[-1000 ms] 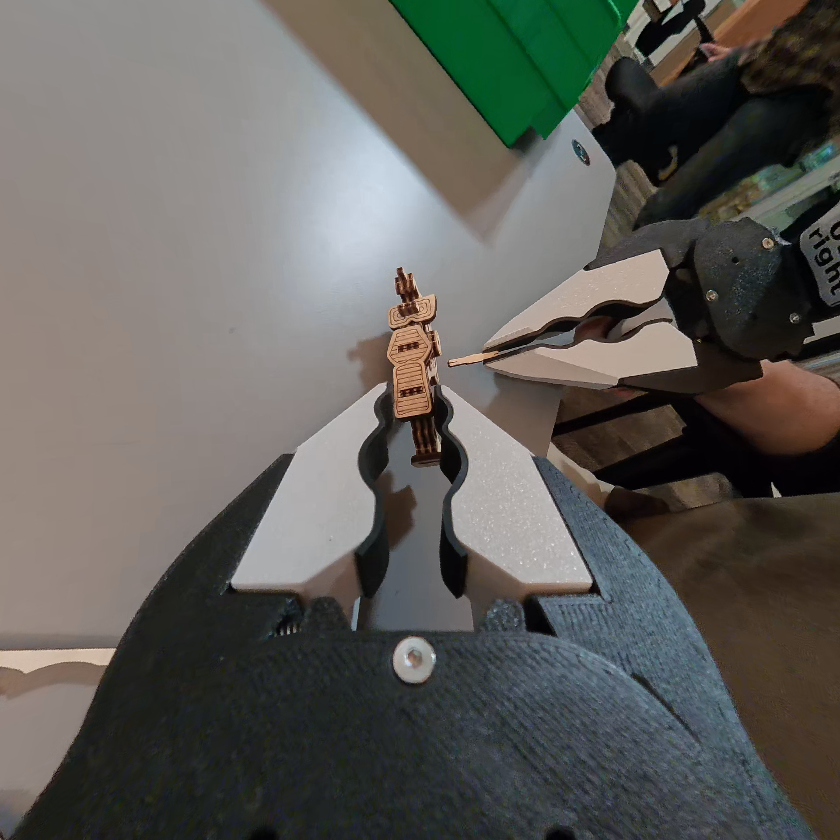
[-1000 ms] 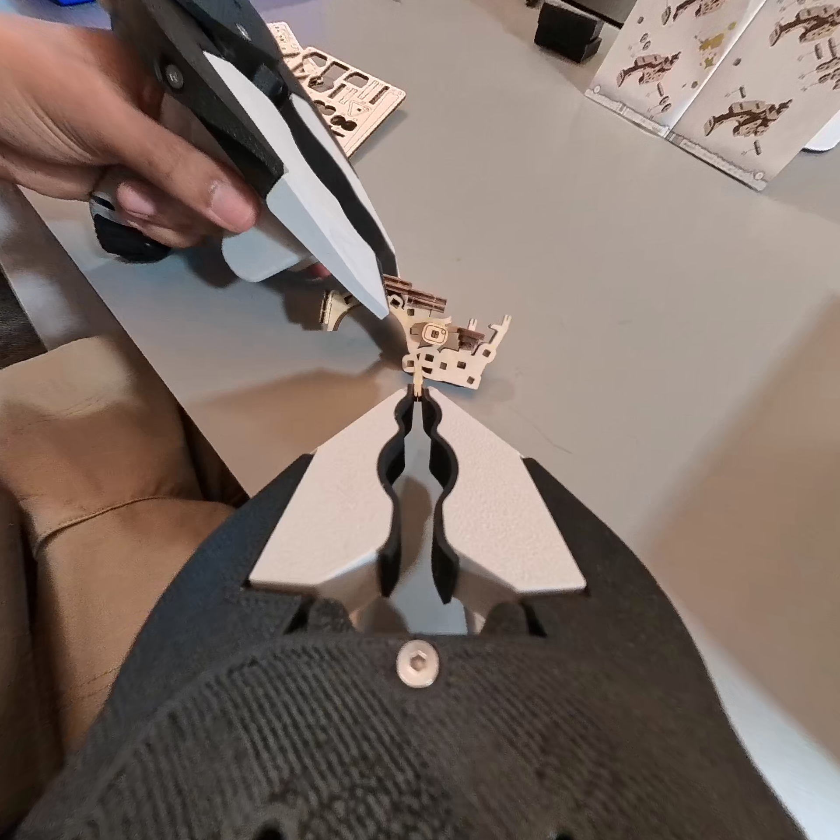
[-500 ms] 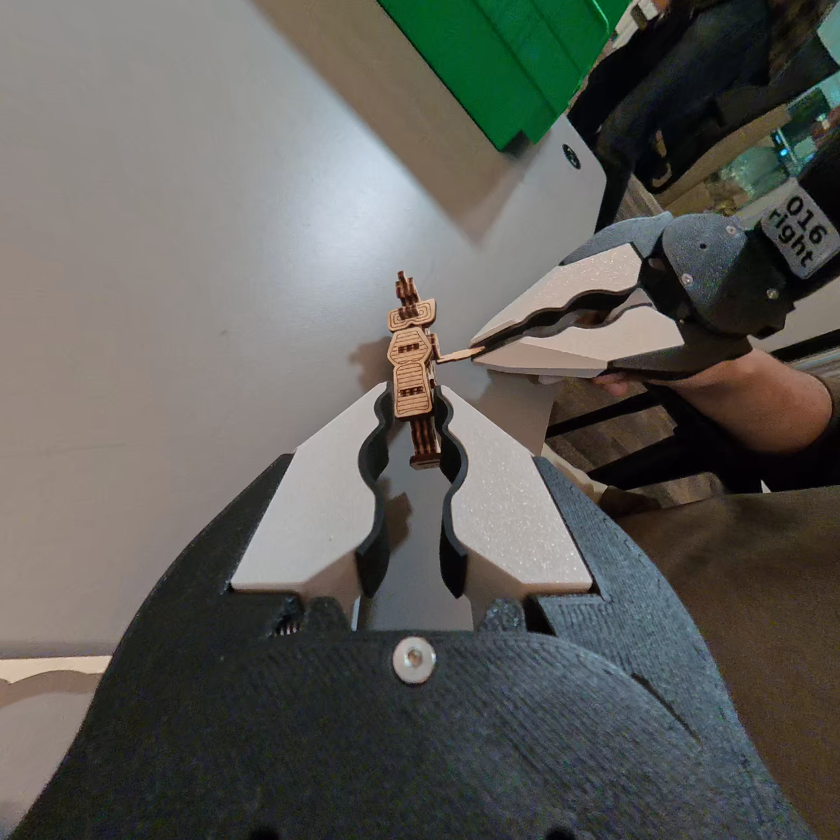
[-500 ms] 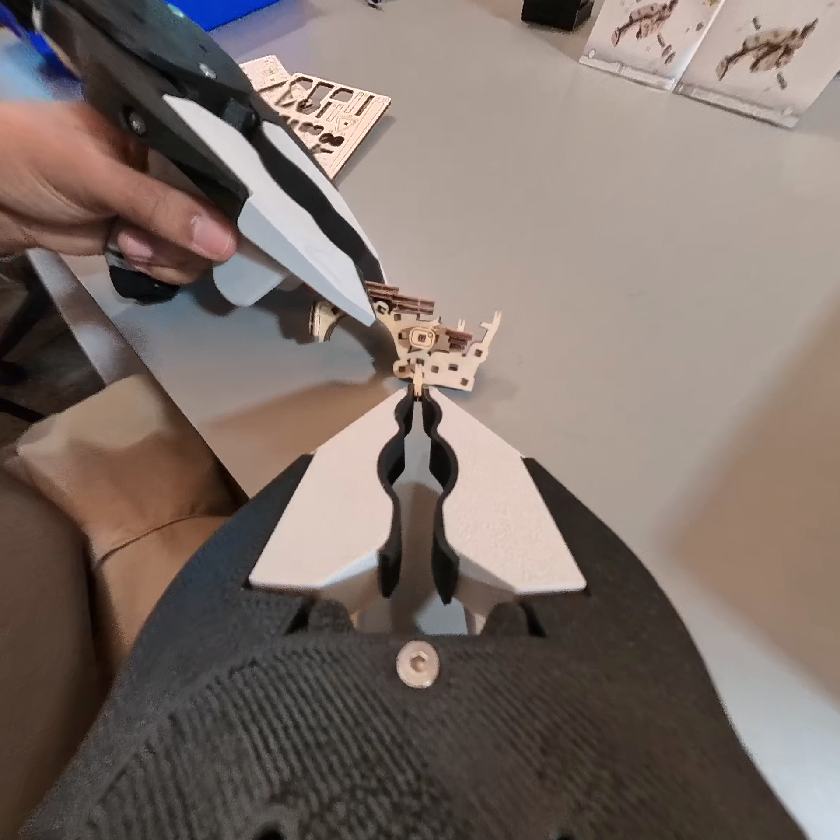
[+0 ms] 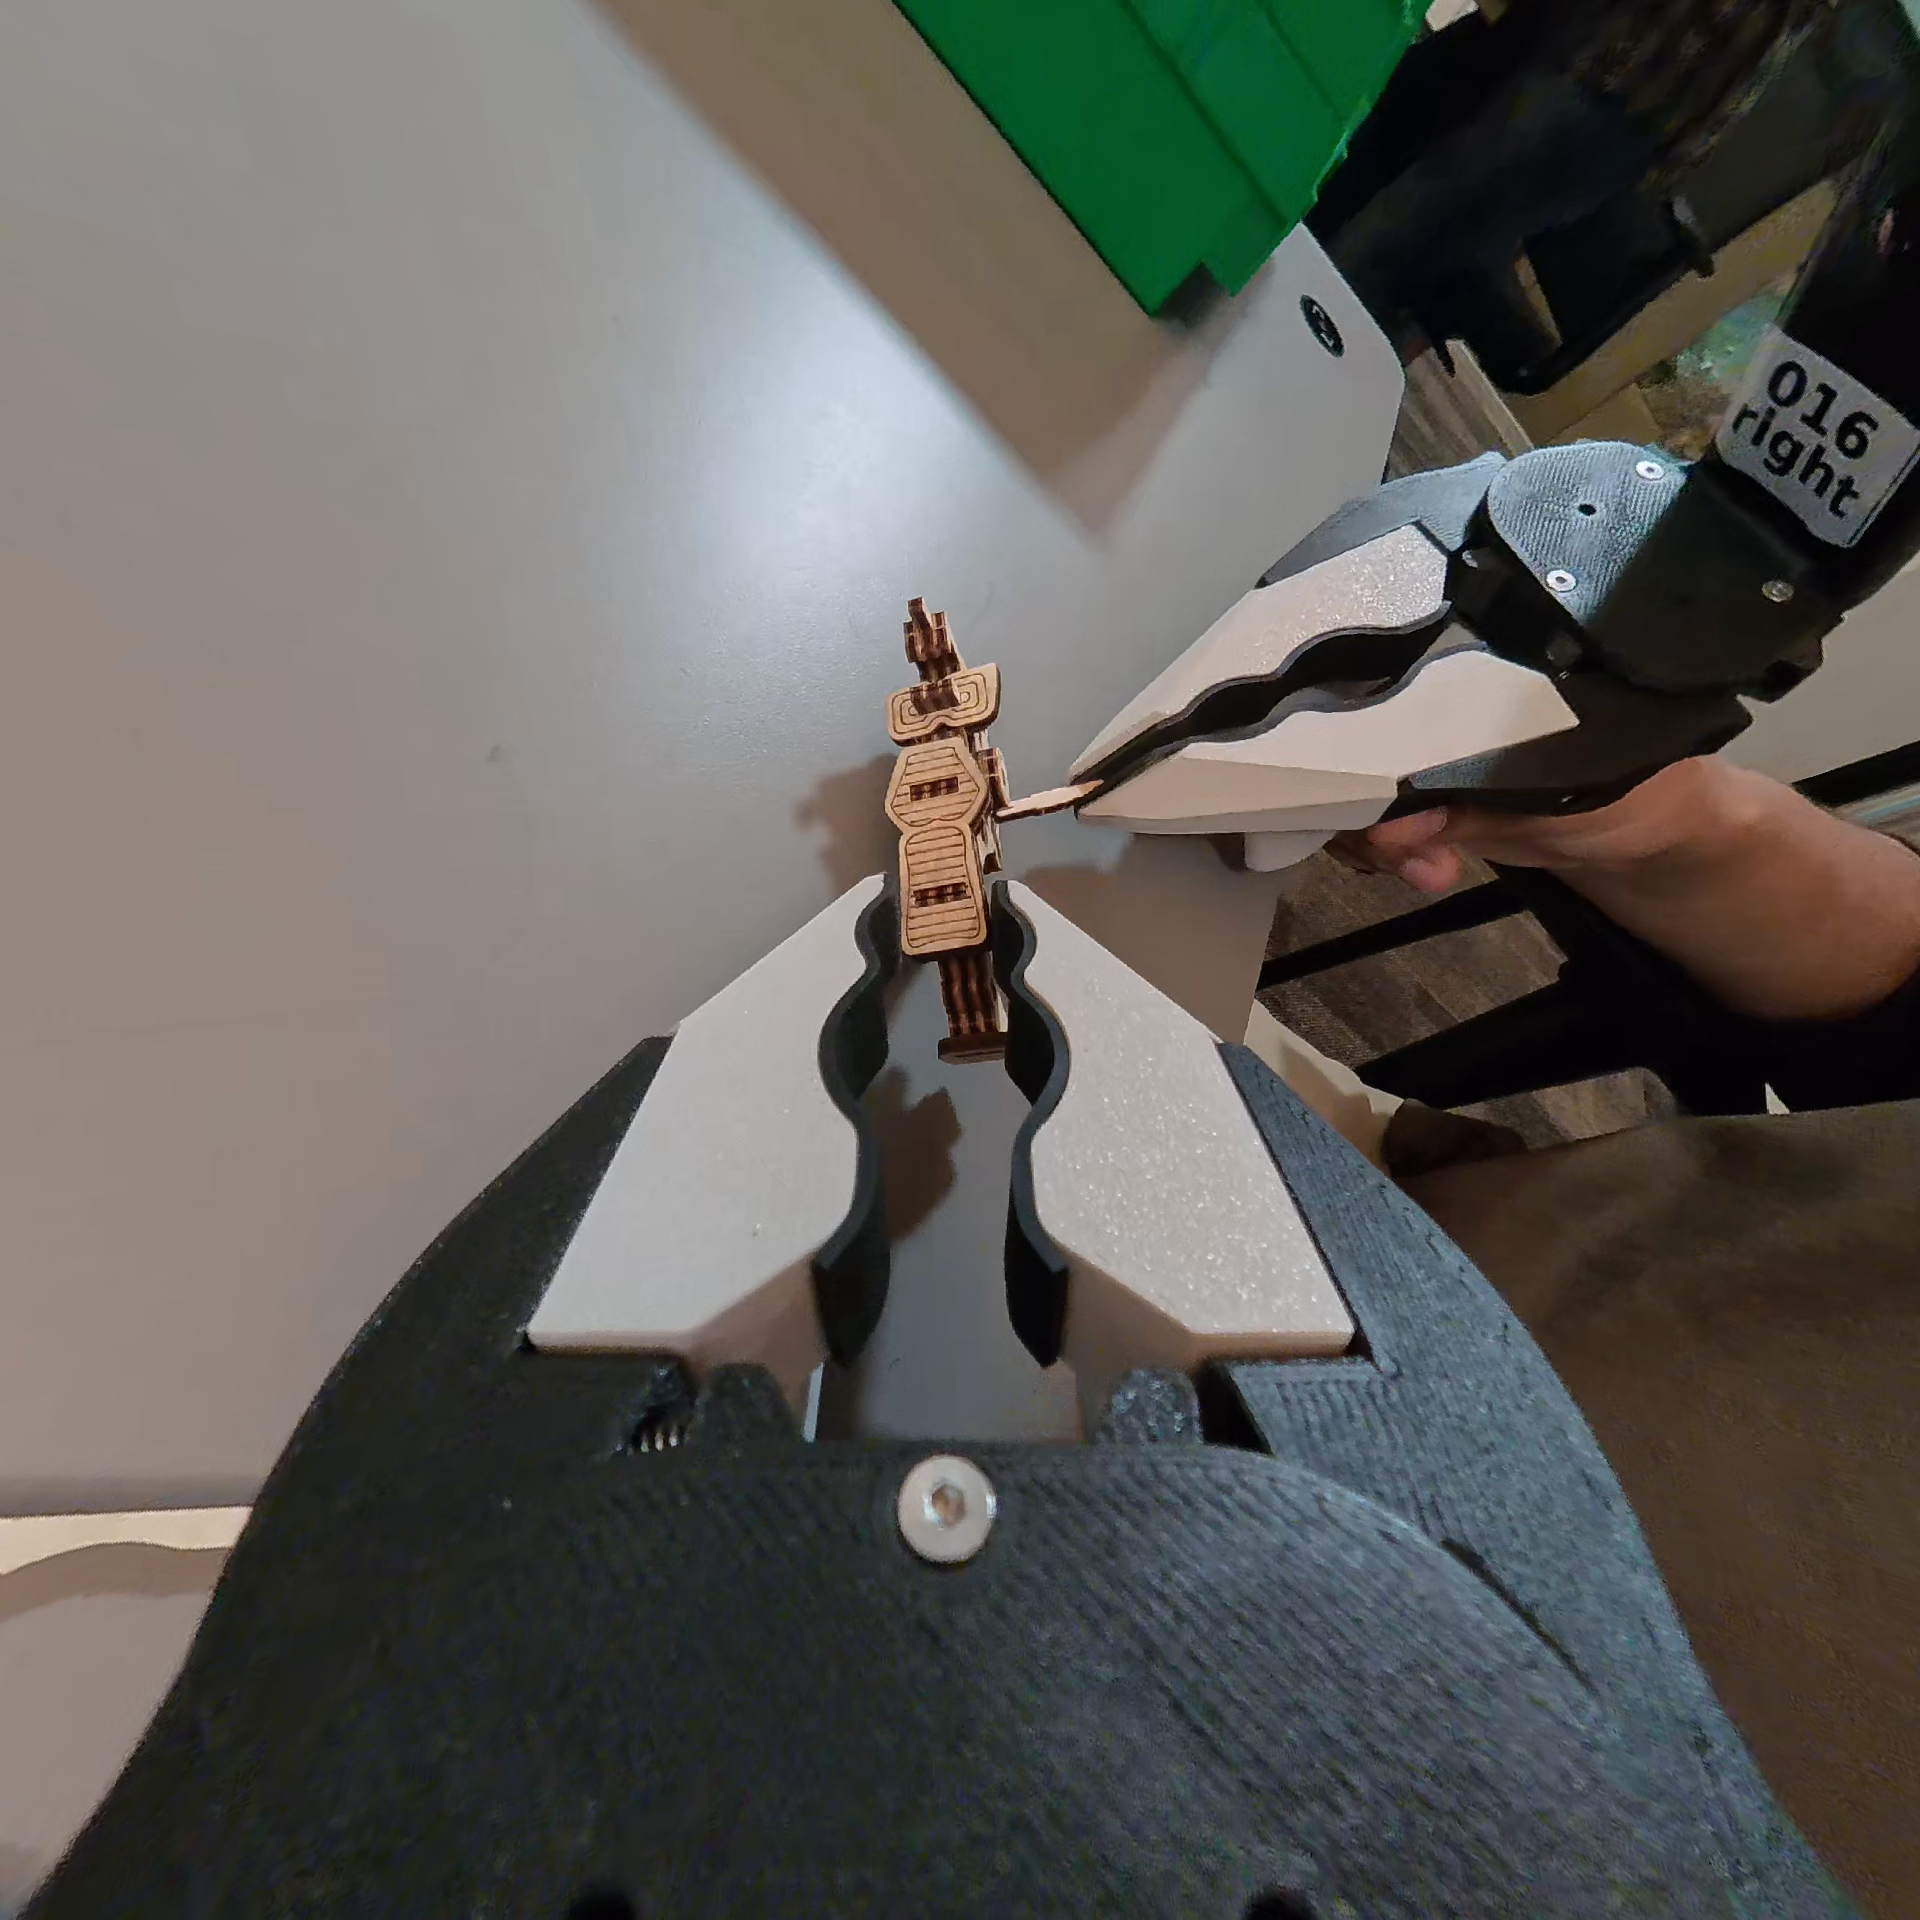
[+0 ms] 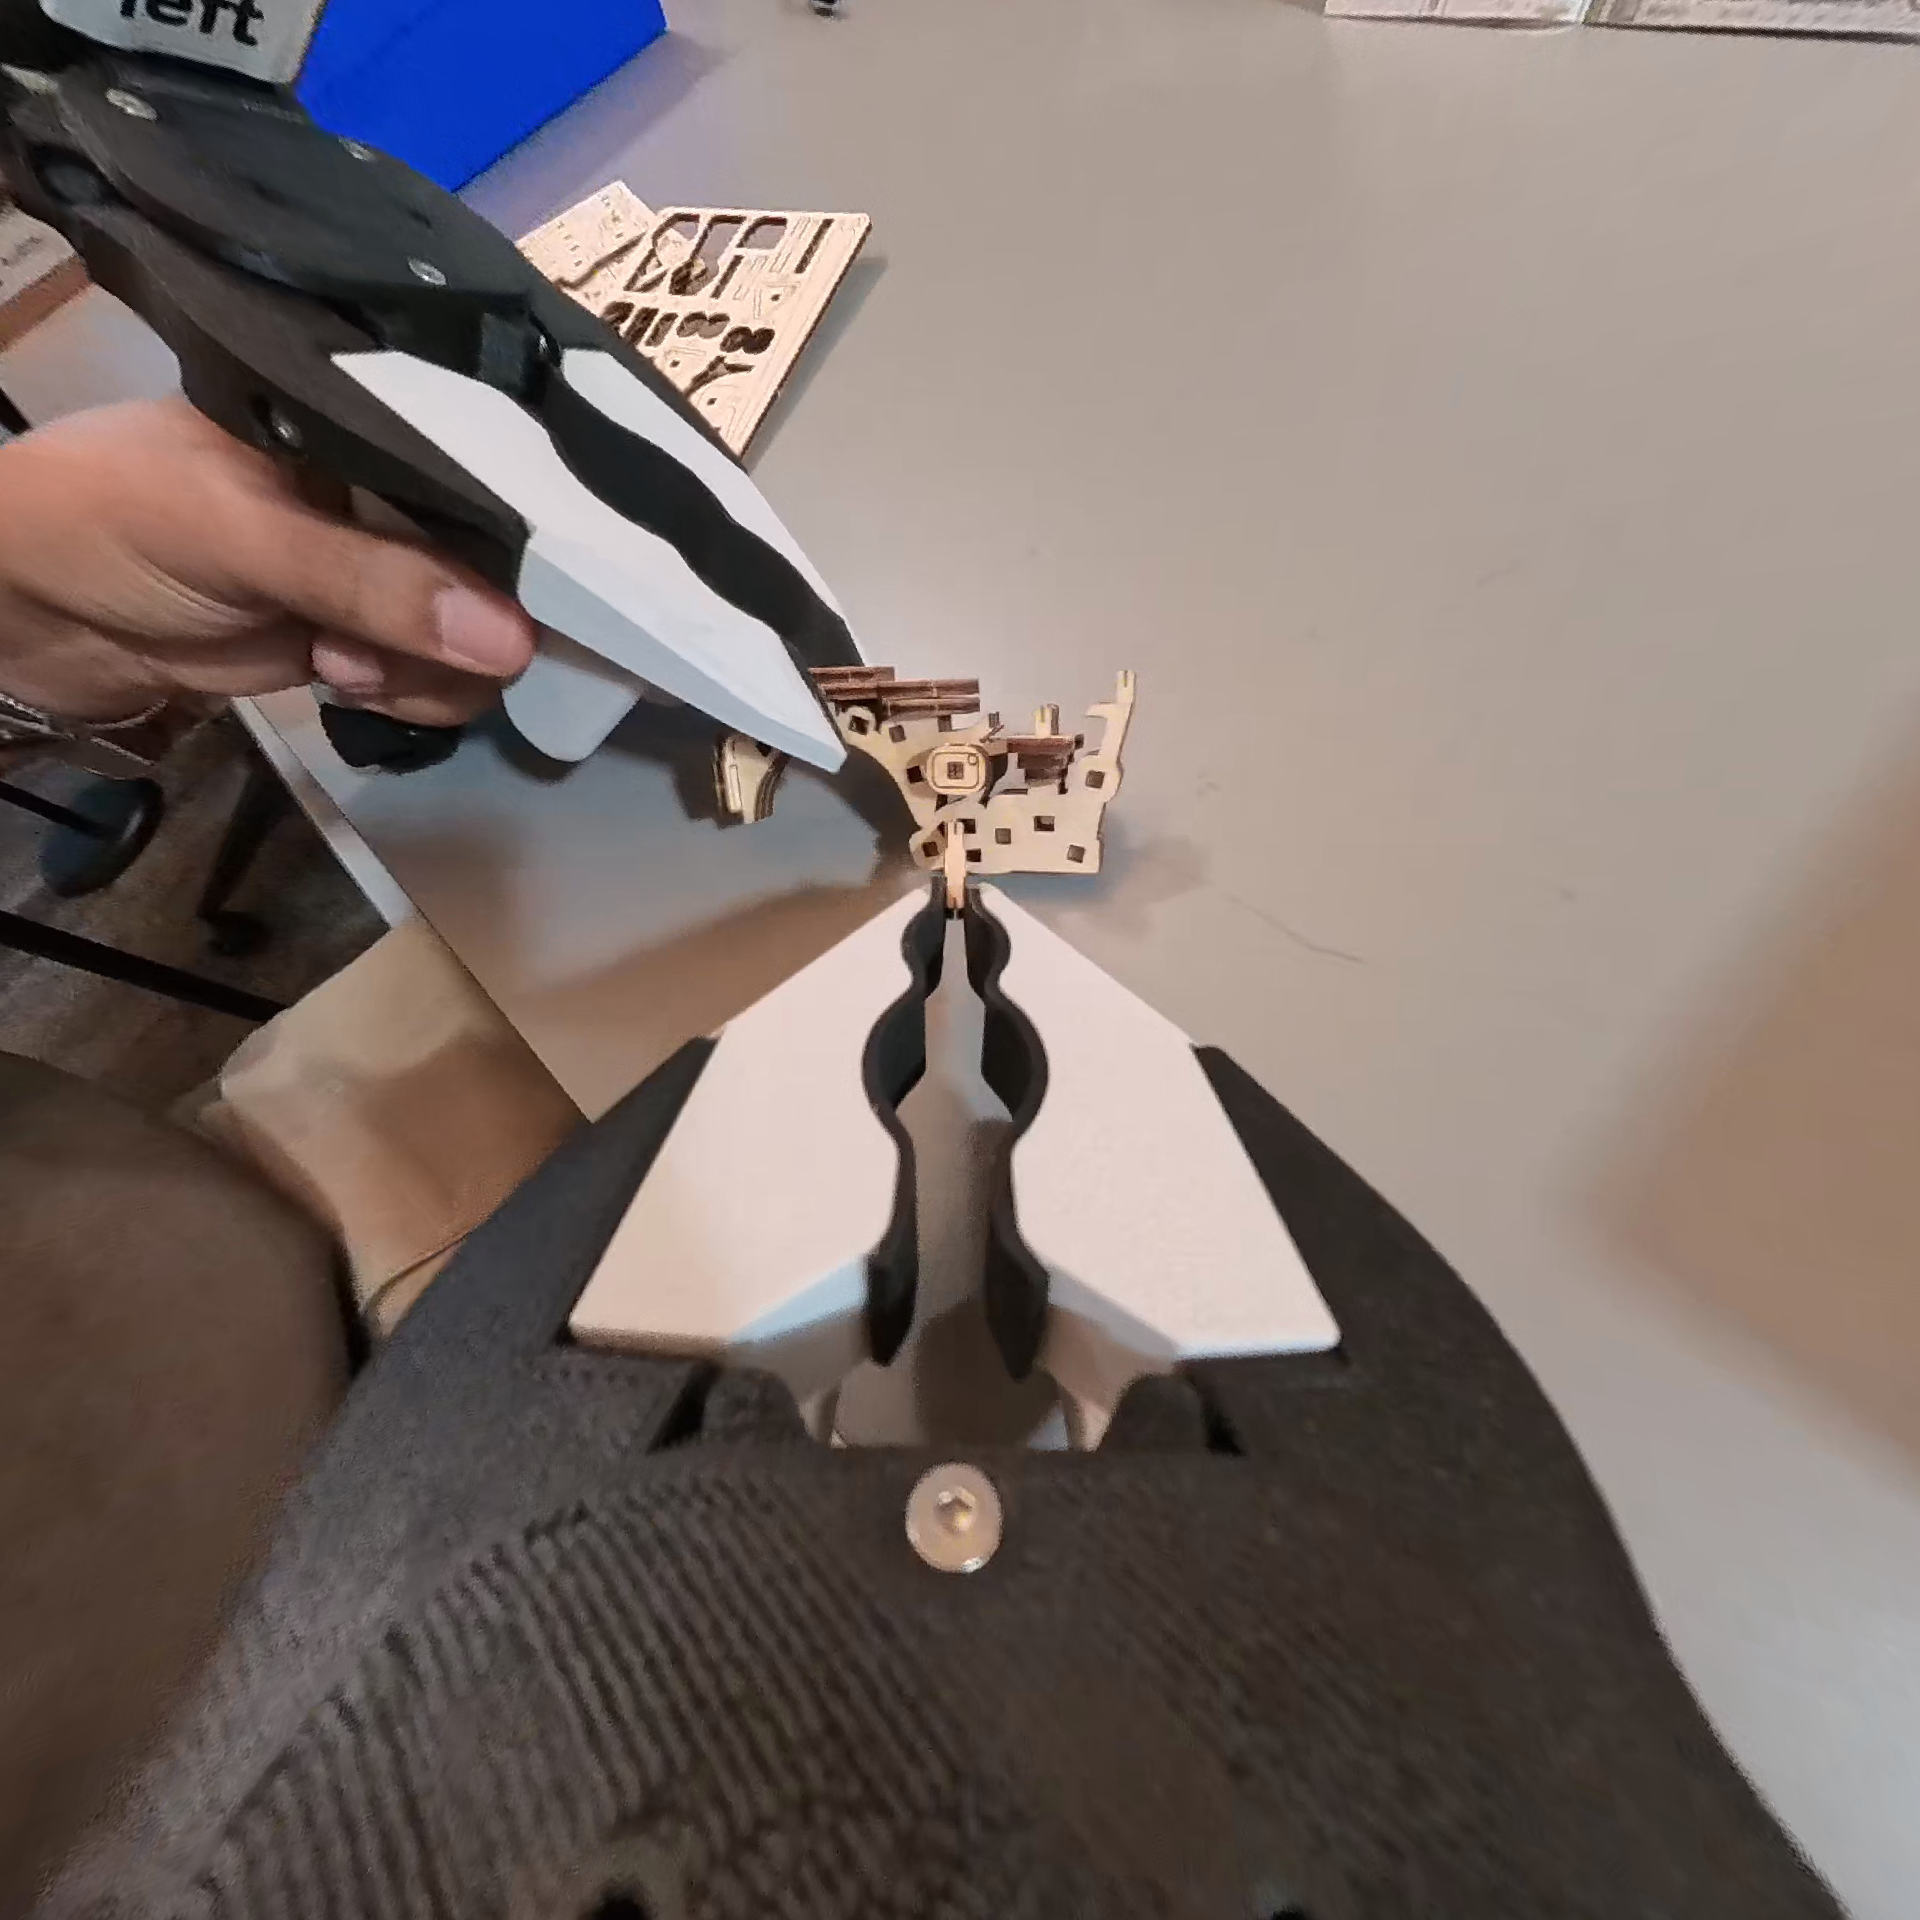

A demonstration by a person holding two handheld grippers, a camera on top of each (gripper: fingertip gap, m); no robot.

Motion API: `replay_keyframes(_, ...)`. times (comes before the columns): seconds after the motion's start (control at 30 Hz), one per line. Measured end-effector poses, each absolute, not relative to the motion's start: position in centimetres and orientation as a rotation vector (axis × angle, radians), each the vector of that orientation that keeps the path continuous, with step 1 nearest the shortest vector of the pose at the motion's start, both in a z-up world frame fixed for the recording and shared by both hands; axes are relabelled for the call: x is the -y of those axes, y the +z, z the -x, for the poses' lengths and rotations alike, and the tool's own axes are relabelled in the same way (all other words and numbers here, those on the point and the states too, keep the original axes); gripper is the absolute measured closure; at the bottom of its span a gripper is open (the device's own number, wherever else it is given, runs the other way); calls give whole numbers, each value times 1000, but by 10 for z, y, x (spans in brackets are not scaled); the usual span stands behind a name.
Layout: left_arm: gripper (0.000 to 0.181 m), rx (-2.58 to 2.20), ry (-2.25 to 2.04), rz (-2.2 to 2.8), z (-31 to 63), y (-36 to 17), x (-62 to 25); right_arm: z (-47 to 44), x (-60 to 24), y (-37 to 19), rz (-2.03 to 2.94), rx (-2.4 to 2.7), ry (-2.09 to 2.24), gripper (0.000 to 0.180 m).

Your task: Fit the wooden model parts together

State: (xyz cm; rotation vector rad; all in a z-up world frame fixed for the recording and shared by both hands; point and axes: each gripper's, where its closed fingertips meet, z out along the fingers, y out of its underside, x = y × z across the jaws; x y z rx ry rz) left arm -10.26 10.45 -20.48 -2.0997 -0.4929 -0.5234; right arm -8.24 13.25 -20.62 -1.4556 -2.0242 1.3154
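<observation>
small wooden piece now at the model's side, insertion about to seat

nearest me in the left wrist view, my left gripper (image 5: pixel 943 914) is clamped on the lower end of the wooden model assembly (image 5: pixel 940 821), holding it upright above the grey table (image 5: pixel 416 520). a second ago the small wooden piece (image 5: pixel 1044 802) sat apart from it; now its tip touches the model's right side, so i judge the tab is at its slot, not yet seated. my right gripper (image 6: pixel 951 902) pinches that piece at its fingertips, coming in level from the right. farther off lie a punched-out part sheet (image 6: pixel 727 301) and a green bin (image 5: pixel 1143 135).
</observation>
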Motion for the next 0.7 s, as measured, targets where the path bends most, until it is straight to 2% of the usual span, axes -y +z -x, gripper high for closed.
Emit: replay_keyframes(0.7, 167, 446, -482, 2091, 100, -200, -108, 81, -134, -206, 1404, 2043, 1237, 178)
